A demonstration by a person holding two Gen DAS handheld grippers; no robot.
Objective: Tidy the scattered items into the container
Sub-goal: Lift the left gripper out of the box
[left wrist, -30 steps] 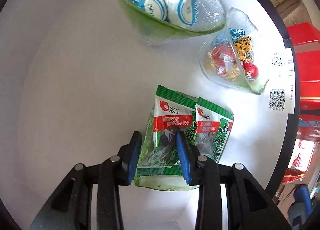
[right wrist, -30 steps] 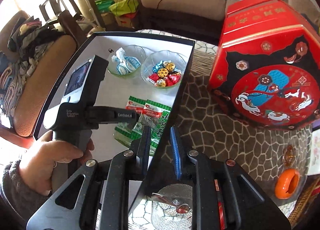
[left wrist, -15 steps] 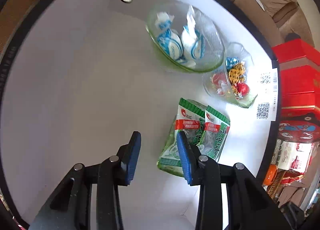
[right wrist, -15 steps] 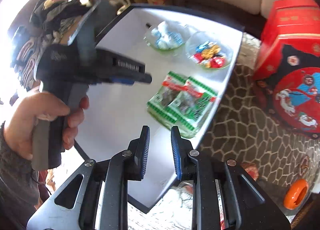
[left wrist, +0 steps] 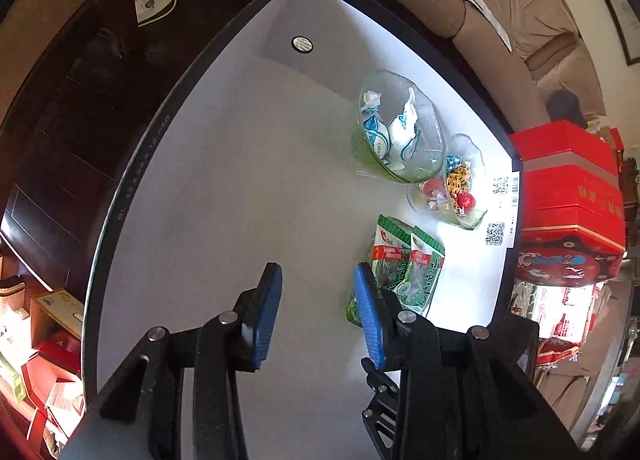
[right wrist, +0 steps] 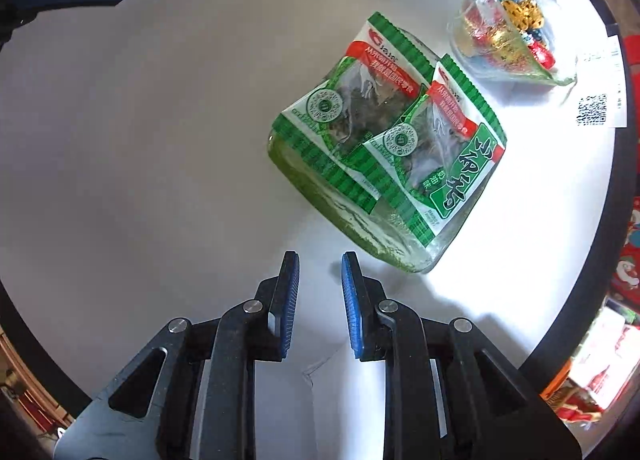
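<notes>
Two green snack packets (right wrist: 396, 131) lie overlapping in a shallow clear glass dish (right wrist: 360, 227) on the white table; they also show in the left wrist view (left wrist: 404, 268). My left gripper (left wrist: 318, 310) is open and empty, high above the table, left of the packets. My right gripper (right wrist: 319, 302) is open a little and empty, just short of the dish's near edge. A glass bowl (left wrist: 400, 127) holds white-and-blue wrapped sweets. A second glass bowl (right wrist: 508, 27) holds foil sweets; it also shows in the left wrist view (left wrist: 452, 183).
The white table has a black rim (left wrist: 132, 163). A red box (left wrist: 568, 179) stands off its right edge. A small round cap (left wrist: 302, 44) sits at the far corner. QR stickers (right wrist: 592, 109) lie near the right edge. A sofa stands behind.
My left gripper let go of the packets, rose and drew back to the left. My right gripper came in over the table toward the packets' dish.
</notes>
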